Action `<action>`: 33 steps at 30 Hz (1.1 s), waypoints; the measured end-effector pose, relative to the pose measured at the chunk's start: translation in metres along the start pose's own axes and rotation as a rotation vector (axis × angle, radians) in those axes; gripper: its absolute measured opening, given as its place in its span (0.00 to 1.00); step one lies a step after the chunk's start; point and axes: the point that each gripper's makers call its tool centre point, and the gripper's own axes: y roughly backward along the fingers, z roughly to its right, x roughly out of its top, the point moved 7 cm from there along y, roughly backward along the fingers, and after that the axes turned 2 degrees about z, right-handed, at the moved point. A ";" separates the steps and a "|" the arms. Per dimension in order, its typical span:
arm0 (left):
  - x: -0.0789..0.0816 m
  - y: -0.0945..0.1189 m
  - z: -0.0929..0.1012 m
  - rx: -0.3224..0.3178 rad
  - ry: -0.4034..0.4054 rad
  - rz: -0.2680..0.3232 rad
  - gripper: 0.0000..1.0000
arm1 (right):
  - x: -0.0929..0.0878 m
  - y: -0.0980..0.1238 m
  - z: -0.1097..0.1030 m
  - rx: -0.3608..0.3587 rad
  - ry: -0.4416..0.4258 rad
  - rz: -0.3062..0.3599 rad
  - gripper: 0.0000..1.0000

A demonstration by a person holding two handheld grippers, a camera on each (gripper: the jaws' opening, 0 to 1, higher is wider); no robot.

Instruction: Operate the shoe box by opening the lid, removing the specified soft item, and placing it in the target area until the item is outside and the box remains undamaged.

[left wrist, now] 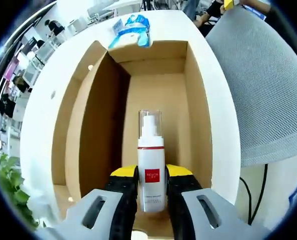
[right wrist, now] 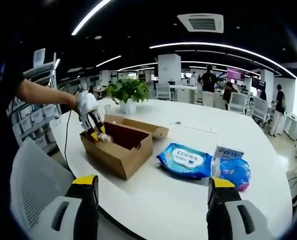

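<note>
Yellow-tipped jaws of the left gripper are closing around a white pump bottle in the left gripper view, pinching its lower body just beneath the red label. That bottle is standing upright inside the open cardboard shoe box, whose lid is already lying flung back. Beyond the box, blue wipe packs are resting on the white table, beside a grey mesh chair.

Right gripper jaws are spreading wide and holding nothing in the right gripper view, hovering near the table edge. Across the table, the left gripper is dipping into the box. Both wipe packs are sitting outside, near the box. The bottle looks rigid, light and slick, so mid-body grasping seems safest; the wipes look soft, pinchable anywhere.
</note>
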 end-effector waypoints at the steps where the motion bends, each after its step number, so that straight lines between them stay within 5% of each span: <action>1: 0.001 0.001 0.000 0.004 -0.003 0.004 0.19 | 0.002 -0.001 -0.001 0.002 -0.007 0.003 0.89; 33: 0.082 0.026 0.001 0.123 -0.161 0.225 0.19 | 0.033 -0.027 -0.026 0.052 -0.143 0.070 0.58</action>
